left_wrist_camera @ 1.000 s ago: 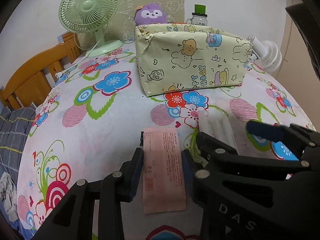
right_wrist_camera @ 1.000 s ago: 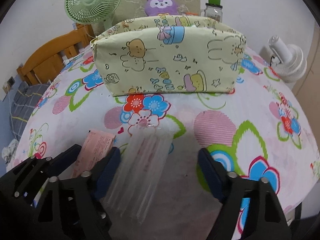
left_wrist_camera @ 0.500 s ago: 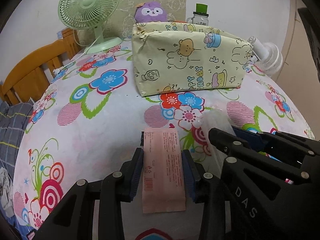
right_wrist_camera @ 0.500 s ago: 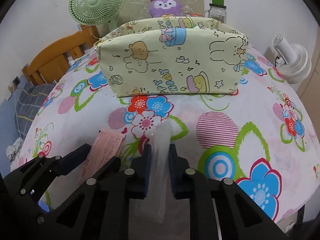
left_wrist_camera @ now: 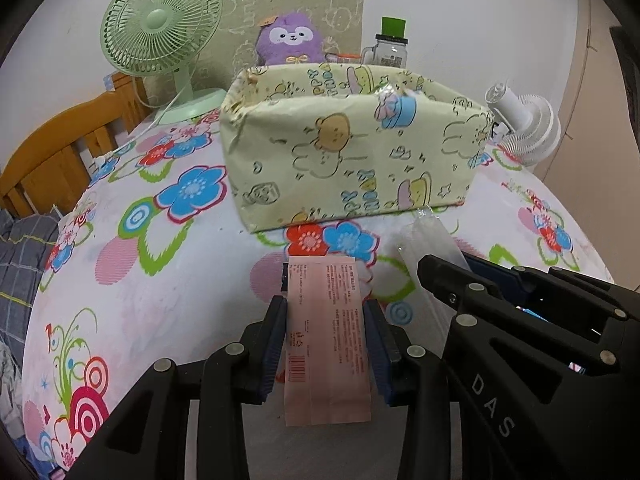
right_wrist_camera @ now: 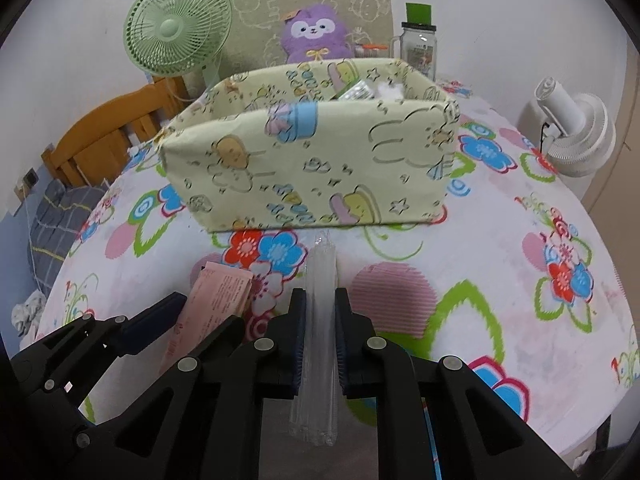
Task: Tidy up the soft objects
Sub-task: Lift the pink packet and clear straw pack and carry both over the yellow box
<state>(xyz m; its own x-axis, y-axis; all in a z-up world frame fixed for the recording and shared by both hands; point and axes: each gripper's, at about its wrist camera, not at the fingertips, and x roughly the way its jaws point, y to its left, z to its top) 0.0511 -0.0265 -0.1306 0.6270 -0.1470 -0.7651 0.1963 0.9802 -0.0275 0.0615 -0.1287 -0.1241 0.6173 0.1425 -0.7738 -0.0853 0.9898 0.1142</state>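
1. Since the earlier frame, the right gripper (right_wrist_camera: 320, 336) had closed from wide apart onto the clear plastic packet (right_wrist_camera: 319, 320), which had lain loose on the cloth, and both packets appeared lifted nearer the fabric storage box (left_wrist_camera: 352, 148).
2. The clear packet stood edge-on, squeezed narrow between the right pads, just short of the box's front wall.
3. The left gripper (left_wrist_camera: 326, 344) held the pink packet (left_wrist_camera: 326, 340) flat between its pads, at a moderate width (printed face and barcode up).
4. The two grippers were side by side, close together; the pink packet (right_wrist_camera: 212, 312) showed left of the clear one.
5. The box sat on the flowered tablecloth (left_wrist_camera: 140, 280), with small items inside (too small to identify).
6. Behind it stood a green fan (left_wrist_camera: 160, 28), a purple plush toy (left_wrist_camera: 290, 38), a jar (left_wrist_camera: 390, 46) and a white fan (right_wrist_camera: 576, 136).
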